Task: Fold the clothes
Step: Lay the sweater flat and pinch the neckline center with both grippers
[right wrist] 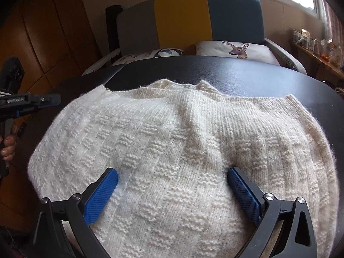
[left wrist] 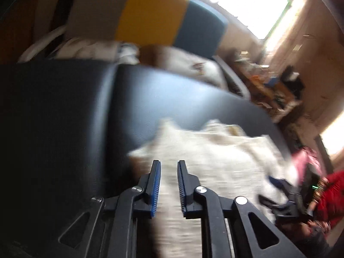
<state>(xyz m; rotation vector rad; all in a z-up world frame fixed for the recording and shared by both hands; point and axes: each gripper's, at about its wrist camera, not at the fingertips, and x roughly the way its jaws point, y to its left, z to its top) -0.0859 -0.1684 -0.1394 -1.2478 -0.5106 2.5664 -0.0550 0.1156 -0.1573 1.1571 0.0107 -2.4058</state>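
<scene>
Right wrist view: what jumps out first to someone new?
The cream knitted sweater fills most of the right wrist view, spread on the black table, with the right gripper wide open over it, blue fingers on the knit. Behind the table, a chair with a grey, yellow and teal back holds a deer-print cushion. The left gripper pokes in at the left edge.

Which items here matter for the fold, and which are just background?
For the job:
- cream knit sweater, spread flat
- black table under it
- right gripper, open, fingers resting on the knit
- left gripper, narrowly open, at the sweater's edge

Lying about:
- deer-print cushion
- patterned cushion
- grey, yellow and teal sofa
- cluttered shelf
</scene>
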